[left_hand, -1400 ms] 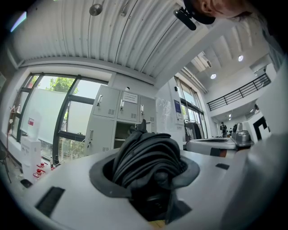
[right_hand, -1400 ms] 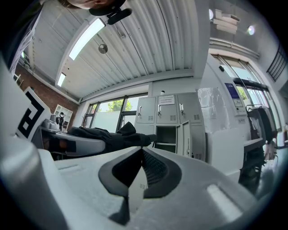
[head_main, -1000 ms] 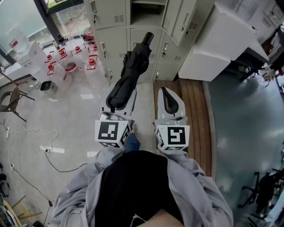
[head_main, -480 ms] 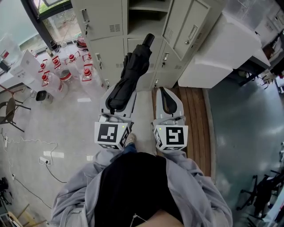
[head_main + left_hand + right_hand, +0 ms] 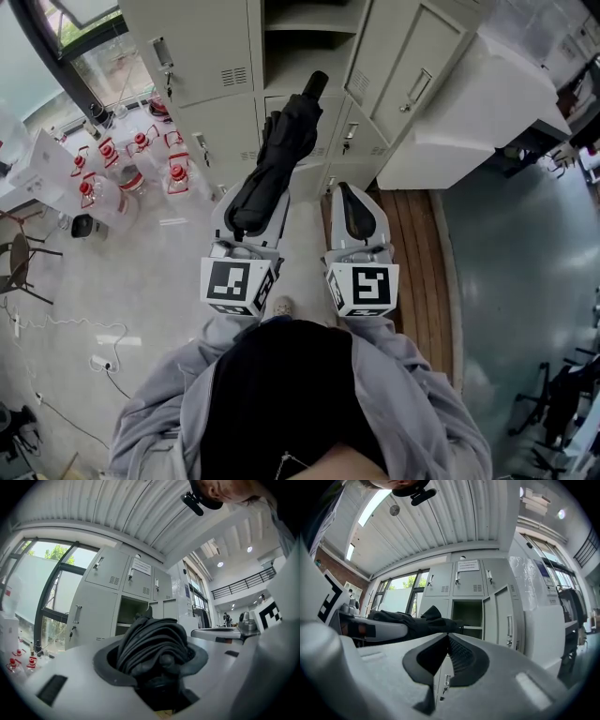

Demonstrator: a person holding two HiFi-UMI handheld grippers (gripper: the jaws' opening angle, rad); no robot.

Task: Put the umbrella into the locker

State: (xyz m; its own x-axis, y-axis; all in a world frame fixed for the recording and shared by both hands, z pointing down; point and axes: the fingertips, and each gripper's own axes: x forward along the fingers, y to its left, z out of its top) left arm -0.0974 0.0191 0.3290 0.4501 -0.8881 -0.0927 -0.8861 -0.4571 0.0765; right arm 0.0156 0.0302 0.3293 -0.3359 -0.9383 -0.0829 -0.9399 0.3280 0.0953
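A folded black umbrella [image 5: 277,159] lies along my left gripper [image 5: 251,199], which is shut on its handle end. The umbrella's tip points at the grey lockers [image 5: 202,56]. In the left gripper view the bunched umbrella fabric [image 5: 152,641] fills the jaws, and an open locker compartment [image 5: 133,616] shows straight ahead. My right gripper [image 5: 354,192] is held beside the left one, shut and with nothing in it. The right gripper view shows the same open compartment [image 5: 471,613] and the umbrella [image 5: 412,620] off to its left.
The open compartment's door [image 5: 412,66] swings out to the right. Several red-capped water jugs [image 5: 112,178] stand on the floor at the left. A white cabinet [image 5: 469,103] flanks the lockers on the right, above a wooden floor strip [image 5: 412,244]. A cable [image 5: 98,361] trails at lower left.
The lockers have come nearer and lower in the head view as the person walks toward them. Both grippers keep the same pose, the umbrella still gripped.
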